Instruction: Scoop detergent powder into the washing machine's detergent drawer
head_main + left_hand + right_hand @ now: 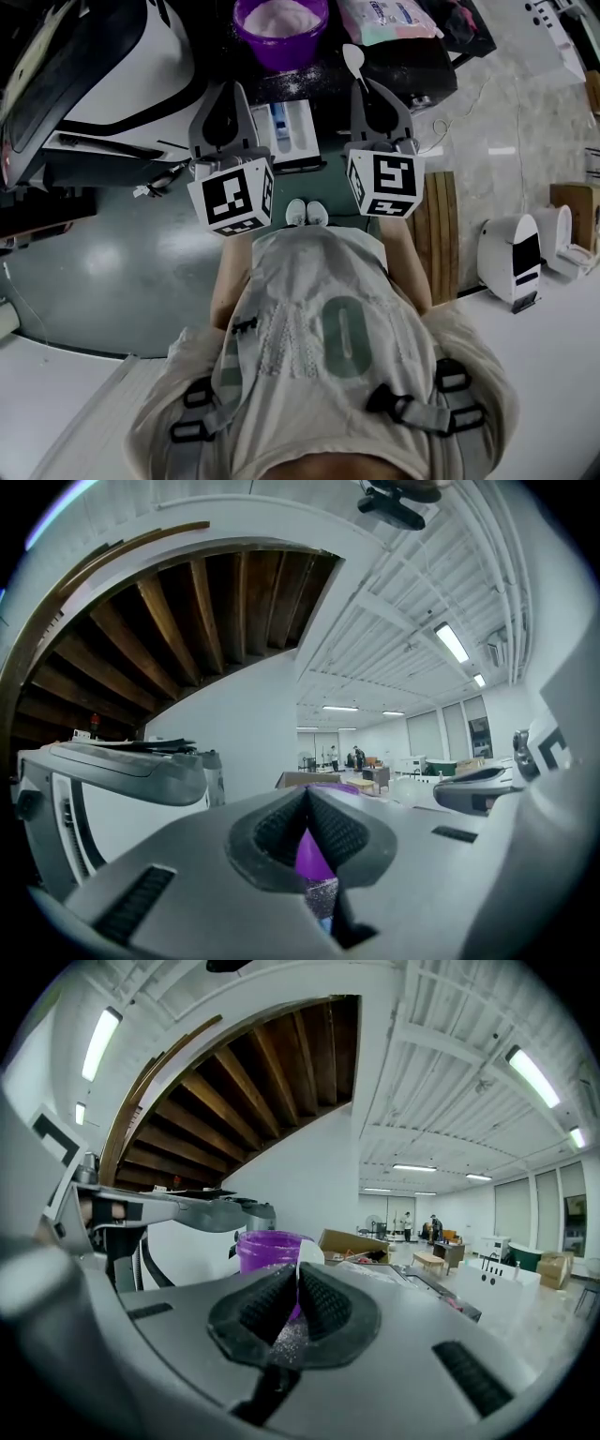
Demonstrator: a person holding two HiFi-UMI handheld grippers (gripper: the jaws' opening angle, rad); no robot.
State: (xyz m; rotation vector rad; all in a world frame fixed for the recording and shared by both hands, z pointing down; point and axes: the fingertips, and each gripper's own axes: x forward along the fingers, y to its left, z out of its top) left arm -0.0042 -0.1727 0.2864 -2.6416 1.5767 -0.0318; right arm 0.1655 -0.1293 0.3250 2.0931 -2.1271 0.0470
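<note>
A purple bowl (281,49) of white powder stands on the black machine top at the upper middle of the head view. Below it the white detergent drawer (302,133) is pulled out, with a blue part inside. My right gripper (365,87) is shut on the handle of a white spoon (353,58), whose bowl points up toward the purple bowl's right side. In the right gripper view the spoon (310,1252) shows just past the jaws (297,1274), beside the purple bowl (261,1246). My left gripper (228,90) hovers left of the drawer, shut and holding nothing (307,795).
A white and black open machine door (112,75) fills the upper left. A pale detergent bag (384,21) lies right of the bowl. Spilled powder dots the black top. Wooden slats (441,234) and a white appliance (511,258) sit at the right.
</note>
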